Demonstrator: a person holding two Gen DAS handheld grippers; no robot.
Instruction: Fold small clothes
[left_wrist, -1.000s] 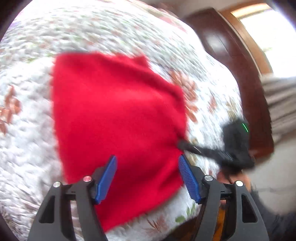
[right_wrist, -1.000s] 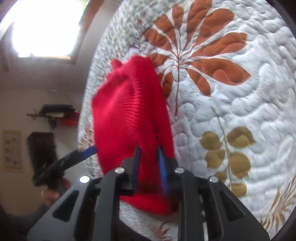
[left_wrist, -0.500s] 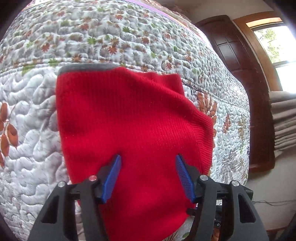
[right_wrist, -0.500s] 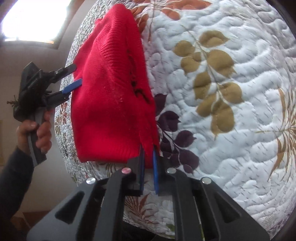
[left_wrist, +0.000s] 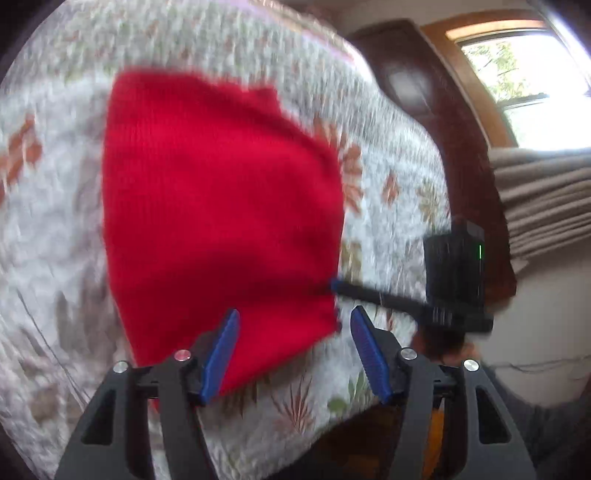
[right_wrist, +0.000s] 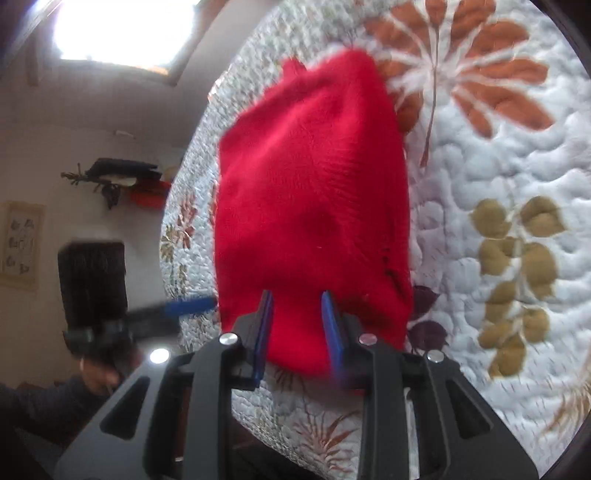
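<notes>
Since half a second ago, the right gripper (right_wrist: 297, 317) is letting its blue jaws part around the near hem of the red knitted garment (left_wrist: 221, 214), which is lying on the white floral quilted bedspread (left_wrist: 391, 229). The left gripper (left_wrist: 291, 347) is hovering wide open, empty, at the near right corner. The garment's long axis is running away from both. No containers are showing.
</notes>
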